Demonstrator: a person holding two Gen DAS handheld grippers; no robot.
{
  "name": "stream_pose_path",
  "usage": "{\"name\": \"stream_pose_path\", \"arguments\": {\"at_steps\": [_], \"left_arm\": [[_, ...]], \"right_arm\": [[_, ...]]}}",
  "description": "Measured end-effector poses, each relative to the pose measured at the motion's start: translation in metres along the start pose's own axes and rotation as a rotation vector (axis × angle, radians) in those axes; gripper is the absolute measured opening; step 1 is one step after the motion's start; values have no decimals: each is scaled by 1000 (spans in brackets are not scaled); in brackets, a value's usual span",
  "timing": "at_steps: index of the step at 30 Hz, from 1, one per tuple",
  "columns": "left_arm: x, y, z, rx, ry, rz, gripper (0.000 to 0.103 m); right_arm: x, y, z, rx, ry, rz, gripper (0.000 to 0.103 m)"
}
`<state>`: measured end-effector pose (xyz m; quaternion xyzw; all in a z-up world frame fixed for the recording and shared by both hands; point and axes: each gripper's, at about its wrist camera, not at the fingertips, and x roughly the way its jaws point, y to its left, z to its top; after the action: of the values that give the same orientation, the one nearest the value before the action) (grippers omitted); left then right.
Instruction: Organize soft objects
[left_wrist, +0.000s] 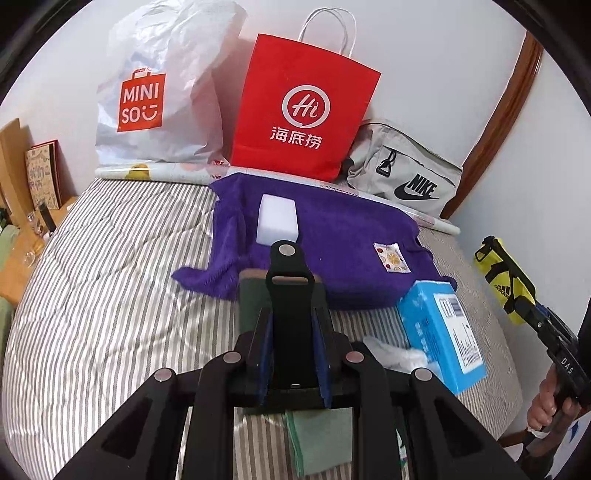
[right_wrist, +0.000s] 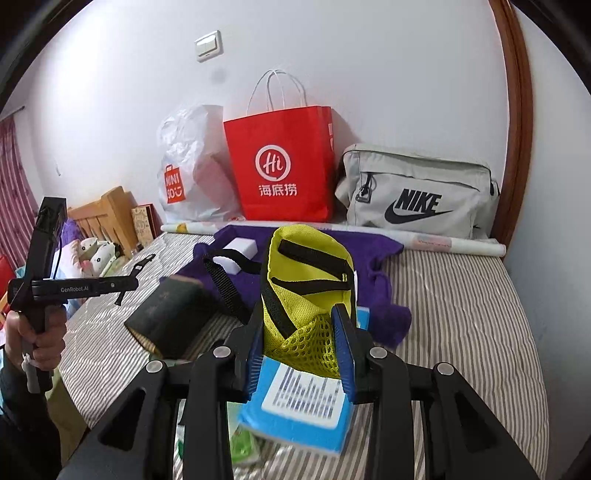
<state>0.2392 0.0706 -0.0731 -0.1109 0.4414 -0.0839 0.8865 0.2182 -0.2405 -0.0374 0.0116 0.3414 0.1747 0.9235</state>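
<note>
Your left tool (left_wrist: 290, 332) pinches a dark green pouch (right_wrist: 171, 317); your right tool (right_wrist: 301, 350) pinches the yellow mesh bag (right_wrist: 306, 291). Both are mid-carry above the bed (left_wrist: 110, 295). Next, choose a placement spot.

Left gripper (left_wrist: 290, 332) angles downward, fingers (left_wrist: 264, 354) clamped on something; a hand (right_wrist: 37, 338) holds its grip. Right gripper (right_wrist: 301, 354) likewise, fingers (right_wrist: 345, 354) pinching.

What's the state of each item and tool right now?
left tool: shut on dark green wallet, lifted.
right tool: shut on yellow mesh Adidas bag, lifted.
white sponge block: resting on purple towel.
purple towel: spread on bed, rumpled.
blue box: lying flat on bed.
red paper bag: upright against wall.
grey Nike bag: zipped, against wall.
</note>
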Motion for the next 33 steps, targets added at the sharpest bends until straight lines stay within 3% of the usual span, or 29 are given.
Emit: {"name": "stream_pose_path", "arguments": {"at_steps": [21, 33], "left_arm": [[62, 1, 53, -9, 58, 25, 20], [95, 11, 67, -35, 102, 25, 20]], "right_arm": [[57, -25, 34, -14, 18, -27, 35], [88, -35, 41, -23, 52, -34, 35]]}}
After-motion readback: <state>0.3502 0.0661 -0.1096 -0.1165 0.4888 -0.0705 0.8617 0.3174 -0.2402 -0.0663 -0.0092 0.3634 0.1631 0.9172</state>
